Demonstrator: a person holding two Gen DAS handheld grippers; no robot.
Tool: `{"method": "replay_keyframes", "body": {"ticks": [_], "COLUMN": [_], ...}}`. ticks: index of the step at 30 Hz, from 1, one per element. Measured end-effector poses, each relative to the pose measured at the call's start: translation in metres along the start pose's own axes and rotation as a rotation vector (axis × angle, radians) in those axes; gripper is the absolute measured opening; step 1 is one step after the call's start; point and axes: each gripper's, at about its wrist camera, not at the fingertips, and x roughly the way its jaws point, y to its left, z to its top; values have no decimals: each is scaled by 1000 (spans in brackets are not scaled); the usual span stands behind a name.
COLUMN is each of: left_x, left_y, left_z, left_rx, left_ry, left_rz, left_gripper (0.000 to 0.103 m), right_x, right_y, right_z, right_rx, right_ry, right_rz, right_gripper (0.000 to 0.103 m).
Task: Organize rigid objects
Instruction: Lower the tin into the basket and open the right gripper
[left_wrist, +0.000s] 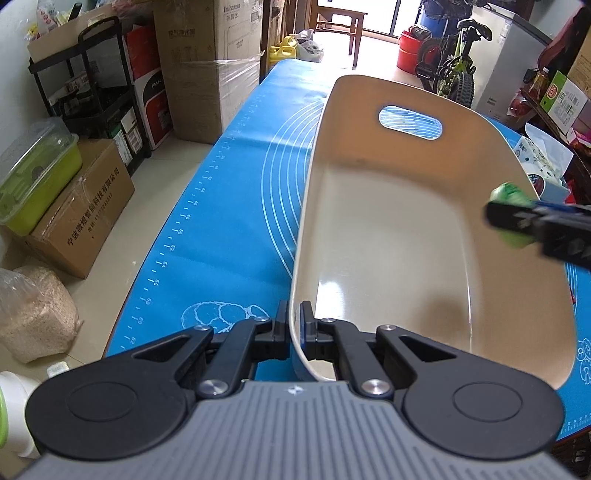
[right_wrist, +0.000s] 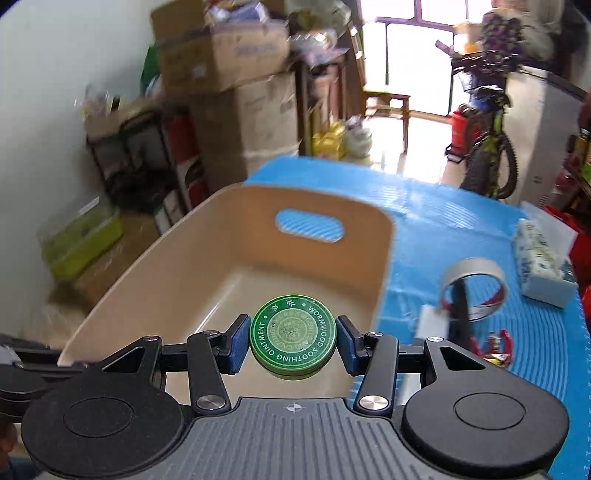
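A beige plastic bin with a handle slot stands on the blue mat; nothing lies inside it. My left gripper is shut on the bin's near rim, one pad on each side of the wall. My right gripper is shut on a round green ointment tin, lid facing the camera, held above the near part of the bin. In the left wrist view that green tin and the right gripper's dark fingers come in over the bin's right rim.
On the mat right of the bin lie a tape roll, a tissue pack, a small white piece and red items. Cardboard boxes, a black cart and a bicycle stand around the table.
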Motion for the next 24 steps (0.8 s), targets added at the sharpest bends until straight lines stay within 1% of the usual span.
{"method": "replay_keyframes", "body": {"ticks": [3, 6, 10, 12, 15, 20, 21, 24], "left_x": [0, -1, 0, 0, 0, -1, -1, 0], "left_y": [-2, -2, 1, 0, 0, -2, -2, -2], "left_z": [-1, -1, 0, 0, -1, -1, -1, -1], "left_rx": [11, 7, -3, 2, 2, -3, -4, -5], "left_ry": [-3, -2, 3, 0, -1, -1, -2, -2], "left_rz": [0, -1, -7, -6, -9, -8, -7, -4], "left_gripper": [6, 6, 7, 6, 7, 7, 7, 7], "right_x": [16, 26, 43, 43, 51, 51, 49, 44], "right_y": [18, 29, 43, 48, 52, 54, 52, 50], "right_z": [2, -5, -14, -15, -16, -16, -15, -15], "right_rx": [-36, -70, -144, -168, -195, -210, -206, -194], "right_ry": [61, 121, 218, 239, 294, 321, 319, 293], "right_rz": [0, 3, -29, -37, -46, -50, -44, -29], "right_gripper": [54, 54, 54, 54, 54, 55, 60, 61]}}
